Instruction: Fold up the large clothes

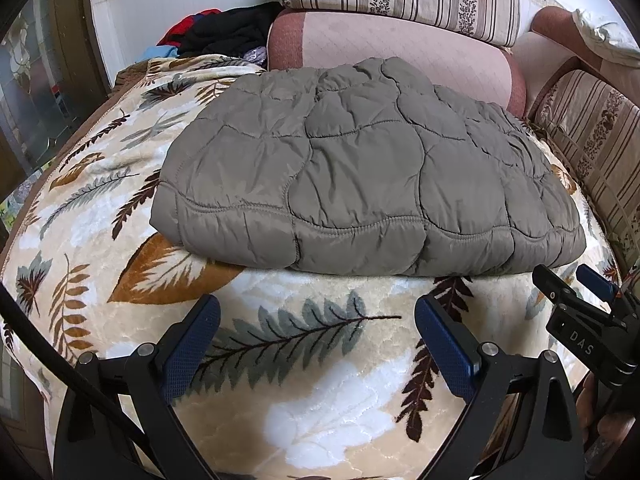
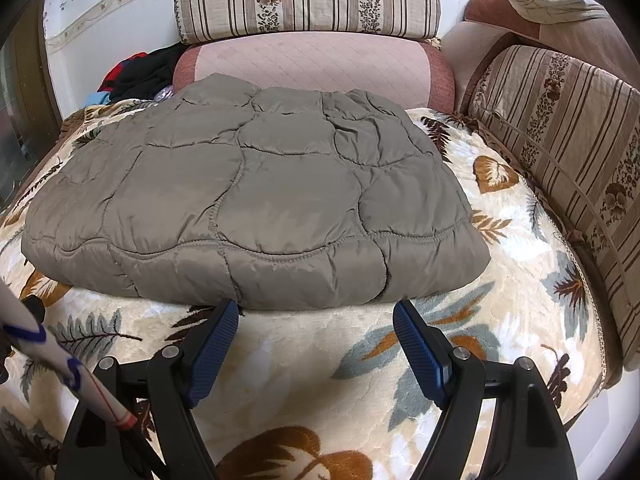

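Judging by puffy quilting, jacket [image 2: 248, 200] is light, soft, slick; pinch its near hem corners. Left gripper [image 1: 318, 340] & right gripper [image 2: 316, 338] both wide open, empty, just short of hem.

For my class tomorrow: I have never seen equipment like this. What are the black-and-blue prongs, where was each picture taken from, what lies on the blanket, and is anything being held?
The prongs are handheld two-finger grippers, one per hand, each carrying a wide-angle camera looking along its fingers. One picture comes from the left gripper, the other from the right gripper. On the leaf-patterned blanket lies a grey quilted jacket, already folded into a bundle. Both grippers are open, just short of its near edge, holding nothing. Striped cushions and a pile of dark clothes sit behind.
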Tool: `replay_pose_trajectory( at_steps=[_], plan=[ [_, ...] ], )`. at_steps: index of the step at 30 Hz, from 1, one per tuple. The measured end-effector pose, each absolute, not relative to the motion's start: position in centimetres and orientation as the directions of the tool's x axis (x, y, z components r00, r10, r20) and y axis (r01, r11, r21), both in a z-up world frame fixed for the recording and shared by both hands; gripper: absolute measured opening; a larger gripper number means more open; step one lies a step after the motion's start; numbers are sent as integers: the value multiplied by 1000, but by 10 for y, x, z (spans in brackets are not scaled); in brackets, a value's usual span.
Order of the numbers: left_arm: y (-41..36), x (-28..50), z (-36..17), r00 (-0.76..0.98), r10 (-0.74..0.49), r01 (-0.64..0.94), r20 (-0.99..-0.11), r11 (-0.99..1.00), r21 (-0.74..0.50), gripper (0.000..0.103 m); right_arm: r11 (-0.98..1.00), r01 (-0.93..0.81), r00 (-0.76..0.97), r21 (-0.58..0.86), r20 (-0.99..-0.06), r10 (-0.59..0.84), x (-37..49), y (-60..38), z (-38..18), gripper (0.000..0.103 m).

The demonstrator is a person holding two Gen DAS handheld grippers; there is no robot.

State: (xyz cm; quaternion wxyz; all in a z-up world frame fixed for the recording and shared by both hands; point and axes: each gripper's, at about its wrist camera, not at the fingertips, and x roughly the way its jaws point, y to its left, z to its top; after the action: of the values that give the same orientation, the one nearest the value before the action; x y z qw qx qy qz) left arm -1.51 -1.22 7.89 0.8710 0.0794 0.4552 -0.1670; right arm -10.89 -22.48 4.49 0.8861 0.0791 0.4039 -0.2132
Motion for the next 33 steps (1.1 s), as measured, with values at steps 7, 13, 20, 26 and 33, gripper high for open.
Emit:
replay_pose_trajectory(
  at_steps=[7,13,20,26,33],
  plan=[
    [-12,-15,78,527,-220,362,-821,932,-18,97,891,453,581,-32,-748,-323,-109,-227,45,83],
    [-12,-14,76,524,-221,361,-822,932,-20,97,892,450,582,-33,-747,-321,-109,-226,44,83],
    [-11,-12,73,517,-218,358,-828,934,-22,97,892,451,582,-34,-746,-323,-108,-225,44,83],
    [-11,-11,71,512,-214,352,-832,936,-24,97,893,449,581,-35,-747,-322,-108,-225,43,83],
    [-10,-10,69,513,-206,345,-833,938,-20,97,896,442,581,-41,-748,-321,-107,-222,41,83]
  ],
)
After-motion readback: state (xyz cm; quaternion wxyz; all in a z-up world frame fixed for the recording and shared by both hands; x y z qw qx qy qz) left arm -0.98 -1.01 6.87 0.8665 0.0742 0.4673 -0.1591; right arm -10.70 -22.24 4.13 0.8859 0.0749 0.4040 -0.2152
